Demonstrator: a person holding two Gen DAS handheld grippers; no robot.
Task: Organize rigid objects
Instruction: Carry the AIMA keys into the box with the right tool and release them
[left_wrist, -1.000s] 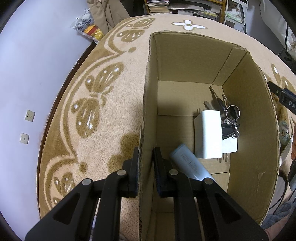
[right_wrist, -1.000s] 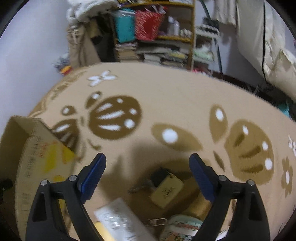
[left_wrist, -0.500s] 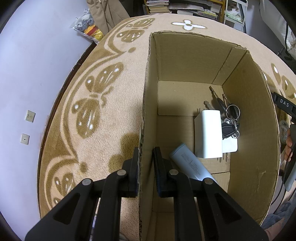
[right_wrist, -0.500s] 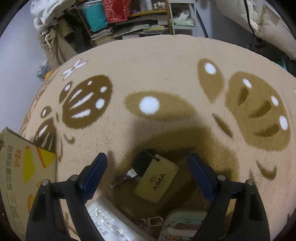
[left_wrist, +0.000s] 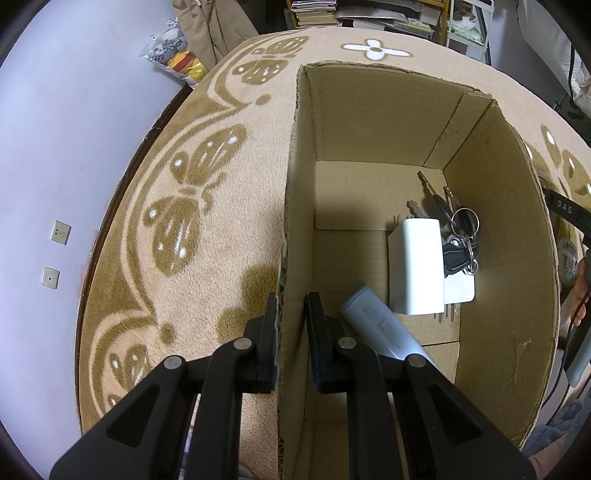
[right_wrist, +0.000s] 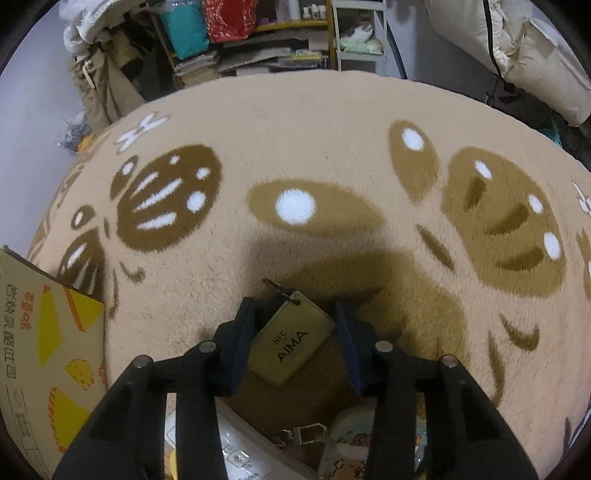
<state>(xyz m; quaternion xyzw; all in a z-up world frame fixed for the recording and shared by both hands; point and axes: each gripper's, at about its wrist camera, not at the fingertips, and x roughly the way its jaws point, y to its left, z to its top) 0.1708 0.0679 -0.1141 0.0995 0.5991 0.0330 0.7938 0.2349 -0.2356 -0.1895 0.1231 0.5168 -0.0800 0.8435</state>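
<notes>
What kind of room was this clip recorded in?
Most likely a lived-in room at home, perhaps a bedroom or living room: a plush butterfly-patterned rug covers the floor, cluttered shelves of books and bags line the far wall, and a cardboard box sits on the rug.

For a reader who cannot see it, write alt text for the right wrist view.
The right tongs straddle a gold tag printed "NFC AIMA", lying on a beige butterfly-patterned rug. A cardboard box printed with cheese wedges sits at the left edge; cluttered shelves stand behind.
</notes>
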